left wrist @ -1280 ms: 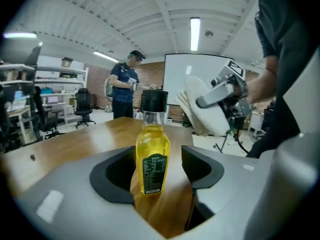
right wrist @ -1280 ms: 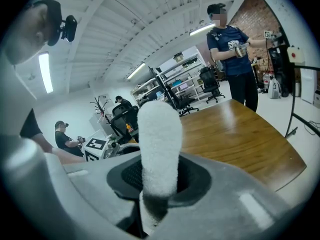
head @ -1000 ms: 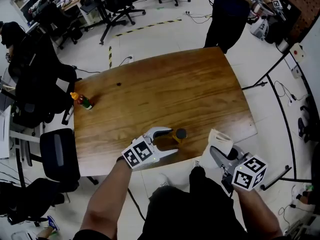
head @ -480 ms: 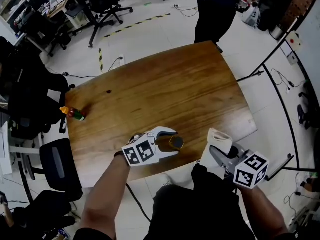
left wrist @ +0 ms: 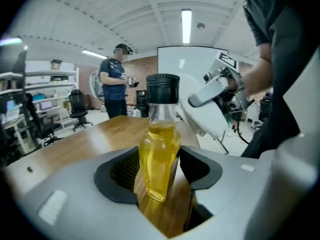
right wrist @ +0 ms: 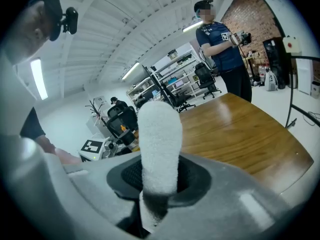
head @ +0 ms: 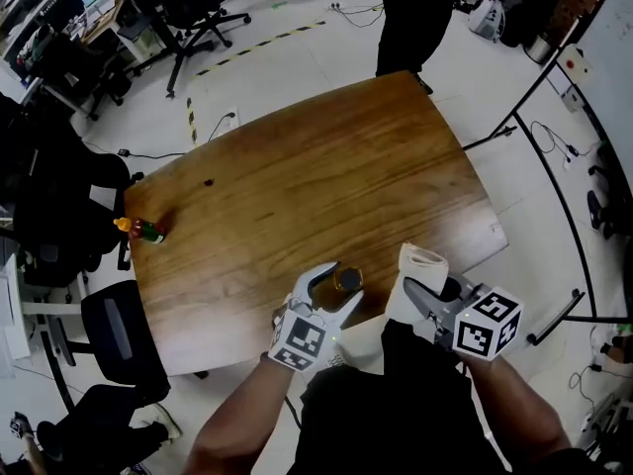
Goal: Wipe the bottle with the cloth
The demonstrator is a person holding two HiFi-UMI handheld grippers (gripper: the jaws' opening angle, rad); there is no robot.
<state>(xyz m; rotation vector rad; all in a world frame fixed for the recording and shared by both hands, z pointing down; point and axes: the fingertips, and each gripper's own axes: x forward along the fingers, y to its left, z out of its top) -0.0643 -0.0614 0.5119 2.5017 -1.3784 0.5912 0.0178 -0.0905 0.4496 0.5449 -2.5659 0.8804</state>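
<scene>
Bottle (left wrist: 160, 144) first: clear glass, yellow liquid, black cap, standing at the near edge of the wooden table (head: 326, 166), right in front of me. My left gripper (head: 339, 287) has it. The jaws have just been closing, and in the left gripper view both dark pads sit against the bottle's lower body, one on each side. The base looks to be on the wood, though I cannot tell whether it is fully down.

My right gripper (head: 430, 291) hangs just off the table's near edge, beside the bottle but apart from it. It is clamped on the cloth (right wrist: 160, 144), a white fluffy fold that stands up out of the jaws.

A small orange-capped bottle (head: 140, 230) lies at the table's far left edge. A person (head: 415, 8) stands beyond the far side.
</scene>
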